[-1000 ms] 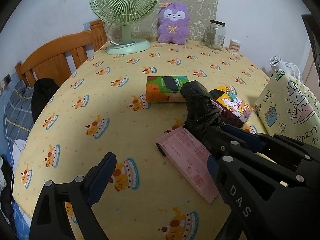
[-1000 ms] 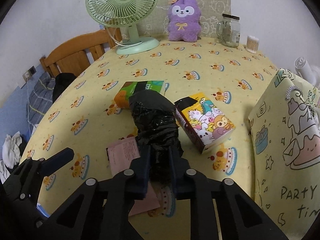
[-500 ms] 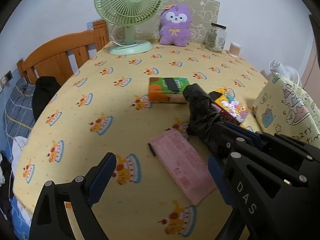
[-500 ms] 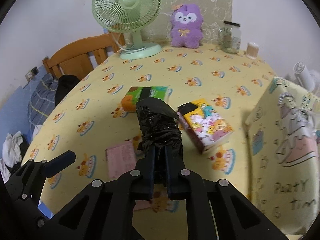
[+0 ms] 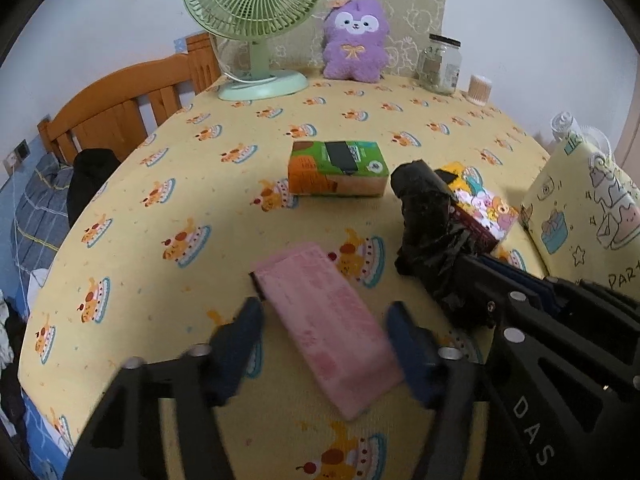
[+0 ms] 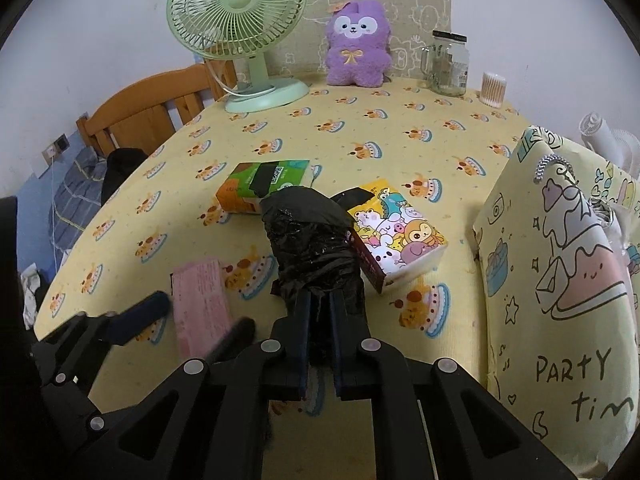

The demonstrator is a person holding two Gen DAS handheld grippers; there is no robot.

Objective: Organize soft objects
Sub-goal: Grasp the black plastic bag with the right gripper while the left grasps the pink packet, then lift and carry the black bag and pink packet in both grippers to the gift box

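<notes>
Landmark: pink flat pack (image 5: 328, 324), lying on the yellow cake-print tablecloth (image 5: 200, 184) near its front edge.

1. Wooden headboard (image 5: 120, 108): far left of the pink pack, beyond the table edge.
2. Green desk fan (image 5: 256, 20): far behind the pink pack, at the back of the table.
3. Left gripper (image 5: 324, 346): fingers spread apart, 1 on either side of the pink pack's near half, blurred; whether they touch it cannot be told. It clasps nothing.
4. Green-and-orange tissue pack (image 5: 338, 168): behind the pink pack, mid-table.
5. Purple plush toy (image 5: 354, 40): far behind the pink pack, against the back panel.
6. Black plastic bag roll (image 6: 312, 244): right of the pink pack, pinched at its near end.
7. Right gripper (image 6: 320, 316): right of the pink pack, jaws clenched on the black roll.
8. Cartoon-animal tissue pack (image 6: 396, 236): right of the pink pack, just beside the black roll.
9. Glass jar (image 6: 448, 64): far behind and right.
10. Cotton swab tub (image 6: 493, 88): right of the jar.
11. Party gift bag (image 6: 560, 272): far right, upright.
</notes>
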